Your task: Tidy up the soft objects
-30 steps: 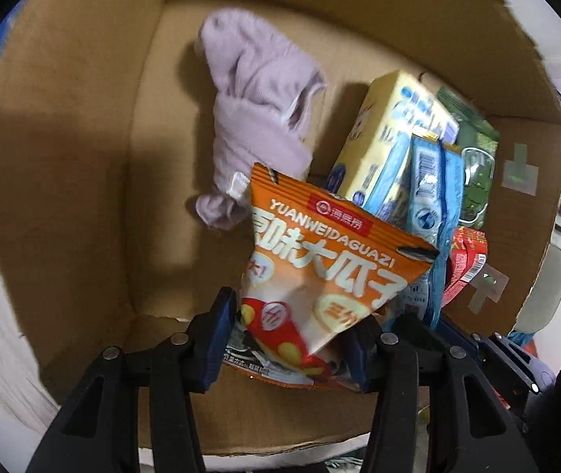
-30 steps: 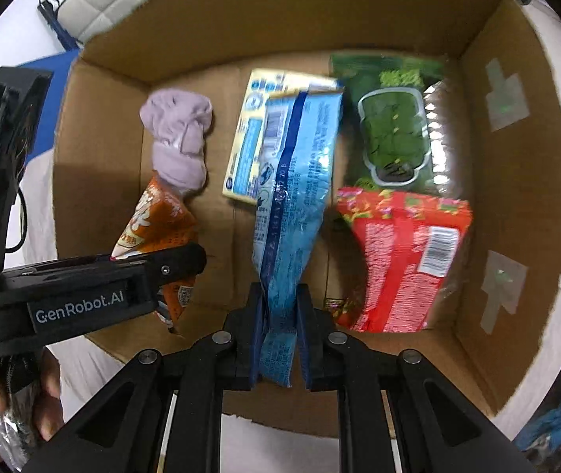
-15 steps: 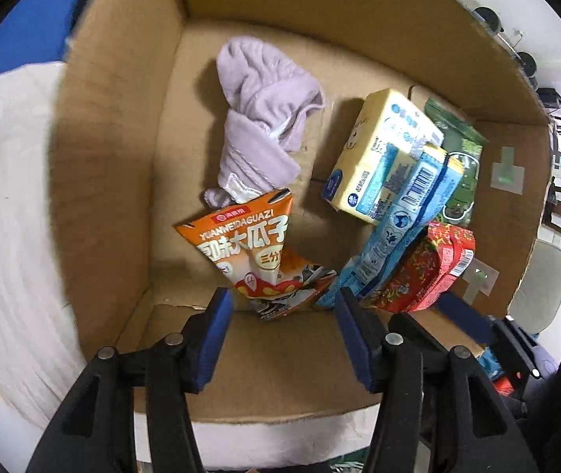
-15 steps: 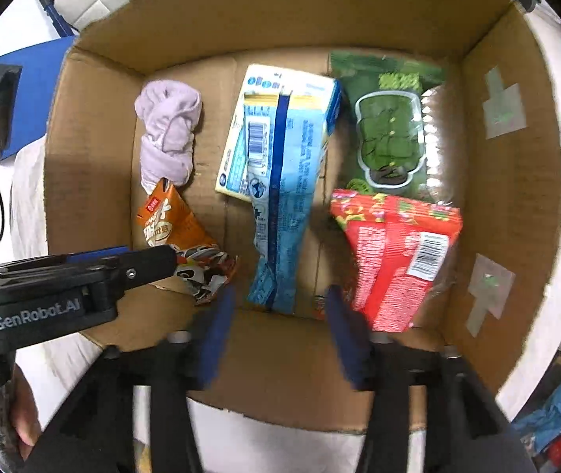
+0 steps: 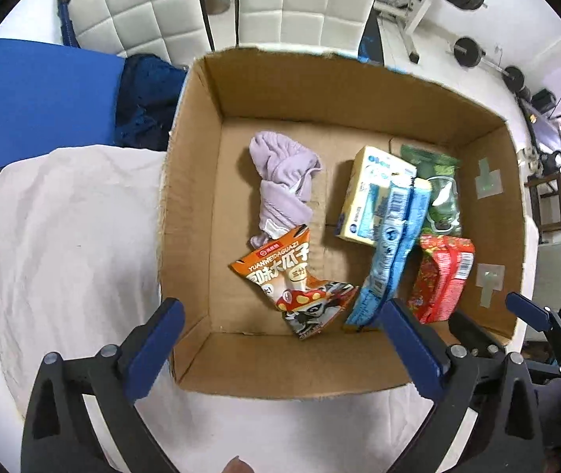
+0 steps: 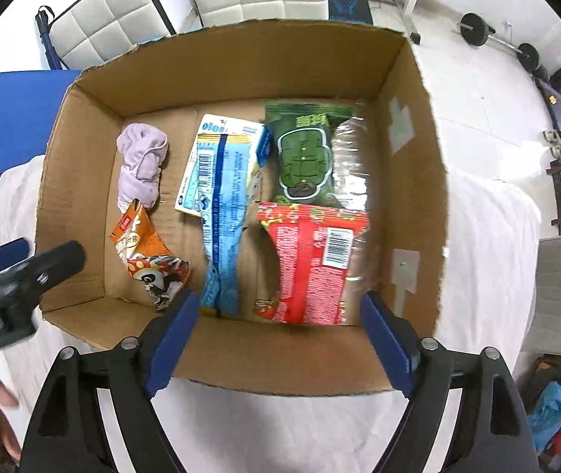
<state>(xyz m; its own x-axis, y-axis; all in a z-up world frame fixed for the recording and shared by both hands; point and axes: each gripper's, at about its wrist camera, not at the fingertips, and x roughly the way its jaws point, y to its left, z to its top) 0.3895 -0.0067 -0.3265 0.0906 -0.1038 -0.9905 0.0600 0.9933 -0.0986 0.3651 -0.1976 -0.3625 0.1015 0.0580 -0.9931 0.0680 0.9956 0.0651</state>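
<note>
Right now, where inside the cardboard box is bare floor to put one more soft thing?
Bare floor lies along the cardboard box's left wall, beside the lilac cloth bundle and orange snack bag, and at the far wall. The right half is crowded with packets.

box: matt cardboard | snack packs: glossy plastic film | sock: soft lilac cloth

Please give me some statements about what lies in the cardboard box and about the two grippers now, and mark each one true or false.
1. Both the left gripper and the right gripper are open. True.
2. The orange snack bag is held by a gripper. False: it lies in the cardboard box.
3. The lilac cloth is outside the box. False: it lies inside.
4. The red packet lies next to the green packet. True.
</note>
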